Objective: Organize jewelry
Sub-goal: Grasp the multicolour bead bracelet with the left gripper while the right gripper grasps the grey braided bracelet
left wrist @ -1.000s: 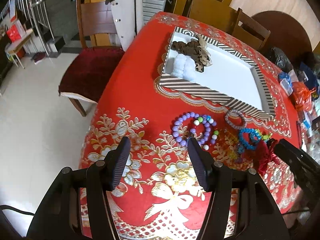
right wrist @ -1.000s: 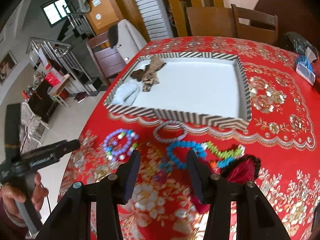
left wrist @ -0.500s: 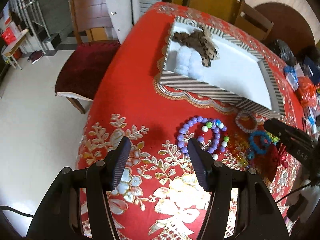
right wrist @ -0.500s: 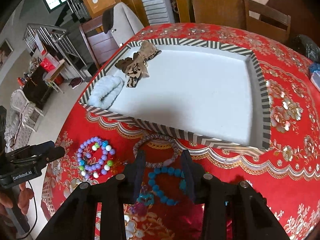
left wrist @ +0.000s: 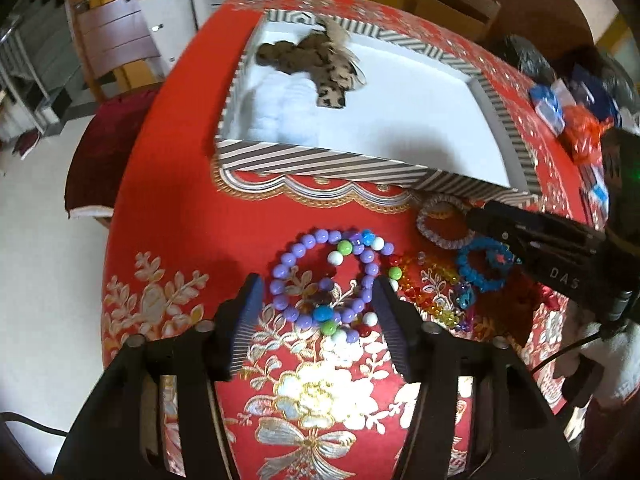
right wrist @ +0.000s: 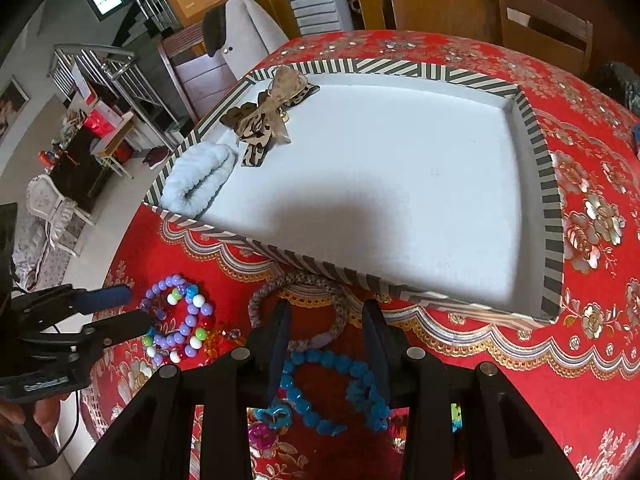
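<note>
Both tools lower over red tablecloth (left wrist: pixel 180 208).

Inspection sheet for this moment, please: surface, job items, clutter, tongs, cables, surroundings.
Surface: red tablecloth with gold floral print.
Job's things: striped tray holds a white scrunchie and a leopard bow; purple bead bracelet, grey braided band and blue bracelet lie outside it.
Clutter: packets at the table's far edge.
Tongs: left tongs straddle the purple beads, jaws just been closing, no pinch yet visible; right tongs are over the grey band and blue bracelet, grip unclear.
Cables: black lead under the left handle.
Surroundings: wooden chairs, staircase railing.
</note>
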A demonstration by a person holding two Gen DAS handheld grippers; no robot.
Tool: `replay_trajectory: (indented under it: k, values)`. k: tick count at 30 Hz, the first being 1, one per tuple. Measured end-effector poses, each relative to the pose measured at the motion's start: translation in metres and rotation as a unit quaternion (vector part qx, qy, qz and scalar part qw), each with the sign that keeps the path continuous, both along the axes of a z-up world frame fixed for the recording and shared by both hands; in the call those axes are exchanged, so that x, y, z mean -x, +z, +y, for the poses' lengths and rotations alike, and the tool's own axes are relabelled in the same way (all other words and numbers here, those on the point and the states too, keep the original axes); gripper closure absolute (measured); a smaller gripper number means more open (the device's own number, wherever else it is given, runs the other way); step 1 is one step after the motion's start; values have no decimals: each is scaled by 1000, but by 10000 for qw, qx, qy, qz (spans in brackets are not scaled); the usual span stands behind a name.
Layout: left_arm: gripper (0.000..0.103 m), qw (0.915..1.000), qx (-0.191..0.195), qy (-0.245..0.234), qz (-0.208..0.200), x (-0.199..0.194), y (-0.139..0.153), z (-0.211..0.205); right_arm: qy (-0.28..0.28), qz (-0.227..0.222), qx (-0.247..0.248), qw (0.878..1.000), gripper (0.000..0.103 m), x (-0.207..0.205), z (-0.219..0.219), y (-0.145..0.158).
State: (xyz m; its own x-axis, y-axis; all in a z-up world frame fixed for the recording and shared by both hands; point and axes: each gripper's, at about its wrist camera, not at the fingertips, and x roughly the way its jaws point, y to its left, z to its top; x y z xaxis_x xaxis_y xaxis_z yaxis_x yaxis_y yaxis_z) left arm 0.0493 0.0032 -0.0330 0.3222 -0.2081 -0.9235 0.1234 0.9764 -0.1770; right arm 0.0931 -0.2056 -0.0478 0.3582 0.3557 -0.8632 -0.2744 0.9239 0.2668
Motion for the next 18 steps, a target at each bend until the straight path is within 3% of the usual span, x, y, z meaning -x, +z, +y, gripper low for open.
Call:
replay_trajectory:
  k: [5, 13, 16, 18]
  values:
    - [70, 9997, -33, -182, 151, -10, -8, -7, -2, 35, -17, 10000, 68, -5, -1, -2]
    - [71, 9986, -182, -429, 231, -16, -19, -21, 68, 87, 1, 9999, 68, -7, 1, -6]
    - [79, 9987, -74, -446, 242, -18, -19, -22, 104, 117, 106, 9998, 84, -10, 2, -11]
    - [94, 9984, -85, -508, 247, -19, -20, -23, 141, 41, 265, 9995, 90, -10, 4, -12]
